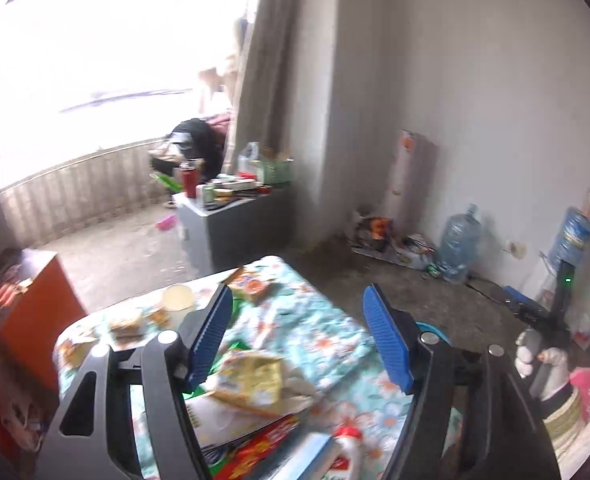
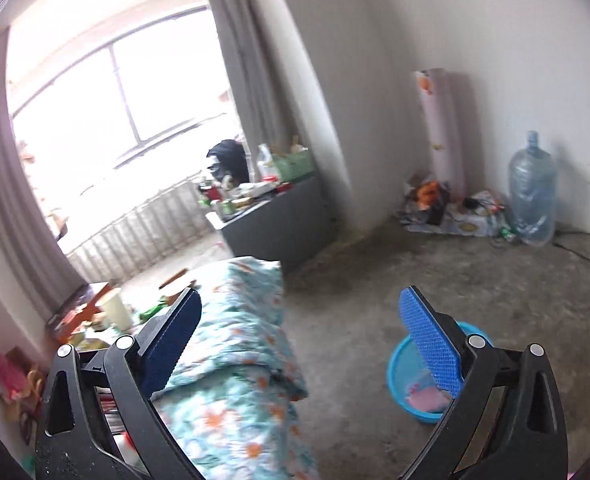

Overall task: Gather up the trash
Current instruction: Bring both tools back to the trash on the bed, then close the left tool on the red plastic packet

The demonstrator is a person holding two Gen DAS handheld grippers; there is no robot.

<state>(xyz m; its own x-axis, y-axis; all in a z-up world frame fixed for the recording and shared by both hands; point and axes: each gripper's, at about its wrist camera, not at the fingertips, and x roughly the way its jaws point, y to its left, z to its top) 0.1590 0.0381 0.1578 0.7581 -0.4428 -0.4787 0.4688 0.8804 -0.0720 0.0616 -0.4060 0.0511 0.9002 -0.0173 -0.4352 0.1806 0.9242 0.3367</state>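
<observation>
From the left wrist, the left tool [image 1: 297,334] hangs open and empty over the wrappers [image 1: 251,380] littering the floral surface [image 1: 335,332]; one needs picking next. No print is legible.

From the right wrist, the right tool [image 2: 299,332] gapes wide, empty, beside the blue bin [image 2: 399,364] on the floor.

Open concrete floor [image 2: 375,272] right of flower-print bed [image 2: 231,360], broken only by blue basin [image 2: 399,364] just beside it. Bed surface crowded with wrappers [image 1: 251,380] and cup [image 1: 178,297]; grey cabinet [image 2: 275,228] beyond.
</observation>
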